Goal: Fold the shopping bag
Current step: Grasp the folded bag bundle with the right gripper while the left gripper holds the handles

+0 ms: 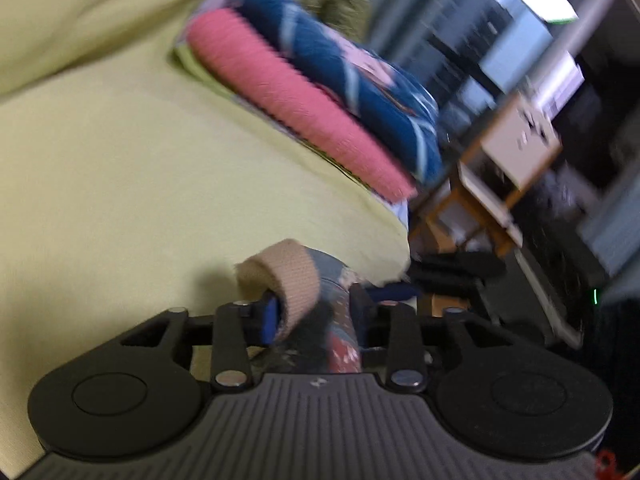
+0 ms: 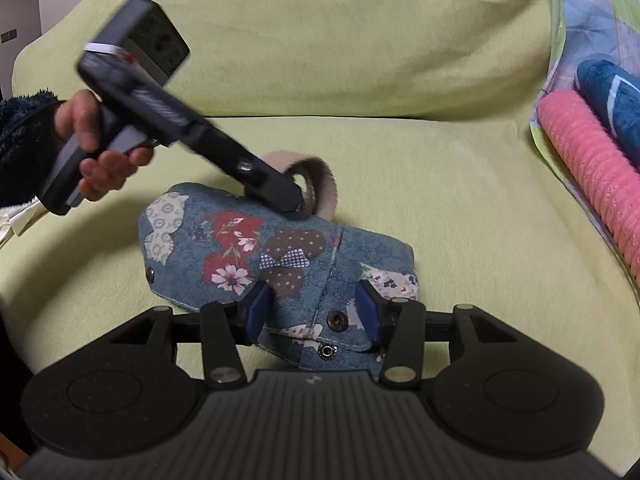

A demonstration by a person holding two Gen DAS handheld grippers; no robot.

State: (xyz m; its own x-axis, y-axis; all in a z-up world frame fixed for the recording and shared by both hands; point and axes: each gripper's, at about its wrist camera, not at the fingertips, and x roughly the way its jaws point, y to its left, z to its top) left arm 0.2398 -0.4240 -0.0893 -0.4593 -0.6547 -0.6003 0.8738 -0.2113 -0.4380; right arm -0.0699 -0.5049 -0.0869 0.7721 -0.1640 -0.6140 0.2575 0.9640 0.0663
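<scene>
Shopping bag (image 2: 280,264), patchwork denim print, folded small on a yellow-green sofa seat (image 2: 460,220). Right gripper (image 2: 314,312) pinching the near snap-button edge (pads pressed on both sides of the flap), apparently to pin the bundle in place. Left gripper (image 2: 294,204) at the far edge, closed on the beige webbing handle (image 2: 320,176) and bag cloth, seemingly to tuck the loop in; wrist view there blurred. Rolled pink towel (image 2: 592,184) and blue towel (image 2: 612,100) stacked well apart at the right.
</scene>
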